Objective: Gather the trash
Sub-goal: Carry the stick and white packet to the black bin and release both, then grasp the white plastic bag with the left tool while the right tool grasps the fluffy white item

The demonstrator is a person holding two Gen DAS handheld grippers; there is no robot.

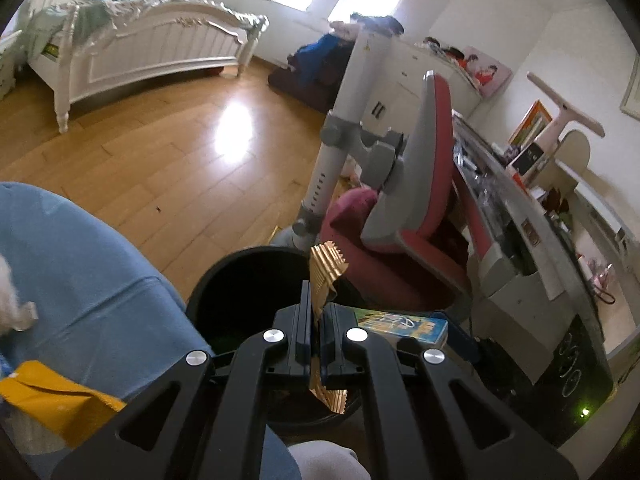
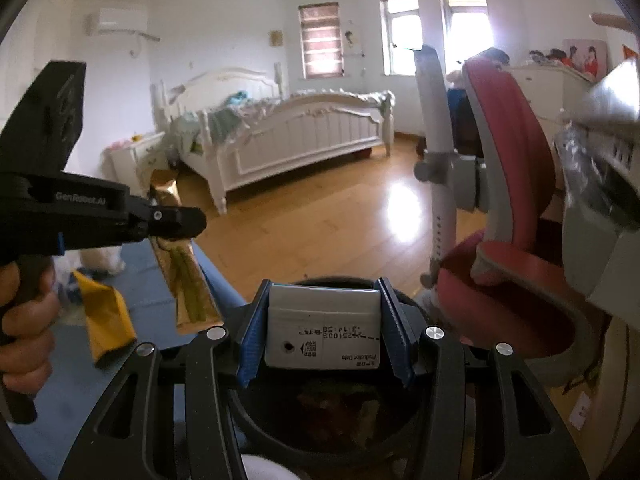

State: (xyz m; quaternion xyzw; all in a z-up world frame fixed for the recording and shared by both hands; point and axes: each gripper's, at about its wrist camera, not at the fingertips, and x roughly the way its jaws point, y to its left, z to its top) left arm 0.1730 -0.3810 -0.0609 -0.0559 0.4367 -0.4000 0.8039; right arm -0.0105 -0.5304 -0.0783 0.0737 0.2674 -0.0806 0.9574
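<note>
Much of the black trash bin [image 1: 240,280] was hidden: in the left wrist view the gripper's own linkage covered its near rim, and its inside read only as darkness. The right wrist view looked down past the carton into the same bin, where blurred reddish and pale scraps lay at the bottom — what they were could not be made out.

The left gripper [image 1: 316,320] was clenched on a gold foil wrapper [image 1: 326,268], its serrated end rising above the fingertips and a second end poking out below the jaws. From the right wrist view the wrapper [image 2: 180,264] hung down from that gripper [image 2: 176,220] beside the bin's left rim, over a blue mat [image 2: 80,380].

The right gripper [image 2: 322,324] grasped a small drink carton [image 2: 322,332] between its blue pads [image 2: 250,340], directly above the bin's mouth; printed date digits and a straw hole showed on its grey top. In the left wrist view the carton [image 1: 404,326] showed its green and yellow side just right of the bin.

A yellow pouch [image 2: 106,320] lay on the mat, partly cut off by the left gripper. A red desk chair [image 2: 508,208] stood right of the bin, and a white bed [image 2: 288,140] sat across the wooden floor [image 2: 320,224].
</note>
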